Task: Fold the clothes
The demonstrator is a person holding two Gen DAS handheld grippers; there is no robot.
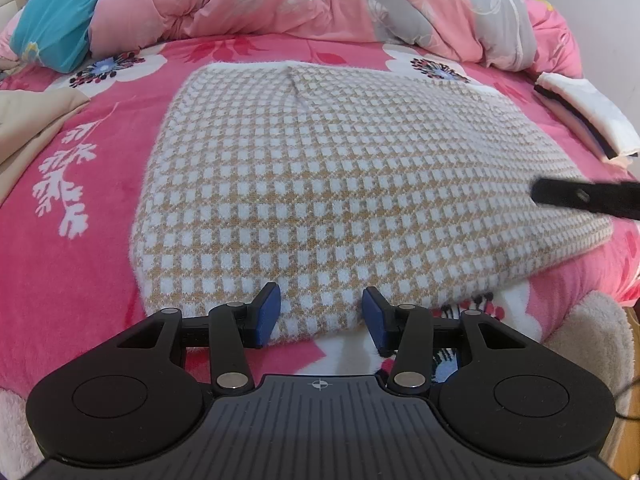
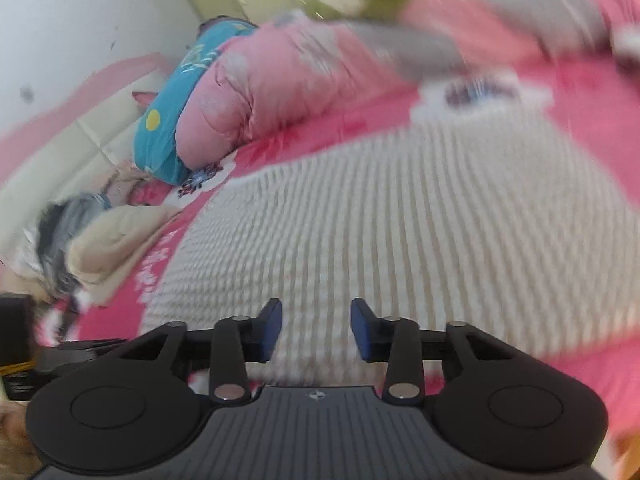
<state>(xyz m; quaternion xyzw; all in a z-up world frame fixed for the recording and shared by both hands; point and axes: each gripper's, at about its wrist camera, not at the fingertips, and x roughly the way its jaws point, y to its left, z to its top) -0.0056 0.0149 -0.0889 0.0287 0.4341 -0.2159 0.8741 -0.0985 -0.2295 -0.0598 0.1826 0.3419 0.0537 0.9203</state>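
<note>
- The sweater (image 1: 320,184) lay folded into a flat block on the bed (image 1: 80,260), just ahead of both hand-held grippers, likely for one more fold.
- The left hand-held gripper (image 1: 322,314) stood partly open astride the near hem, gripping nothing.
- The right hand-held gripper (image 2: 316,330), blurred, was likewise partly open and empty over the sweater.
</note>
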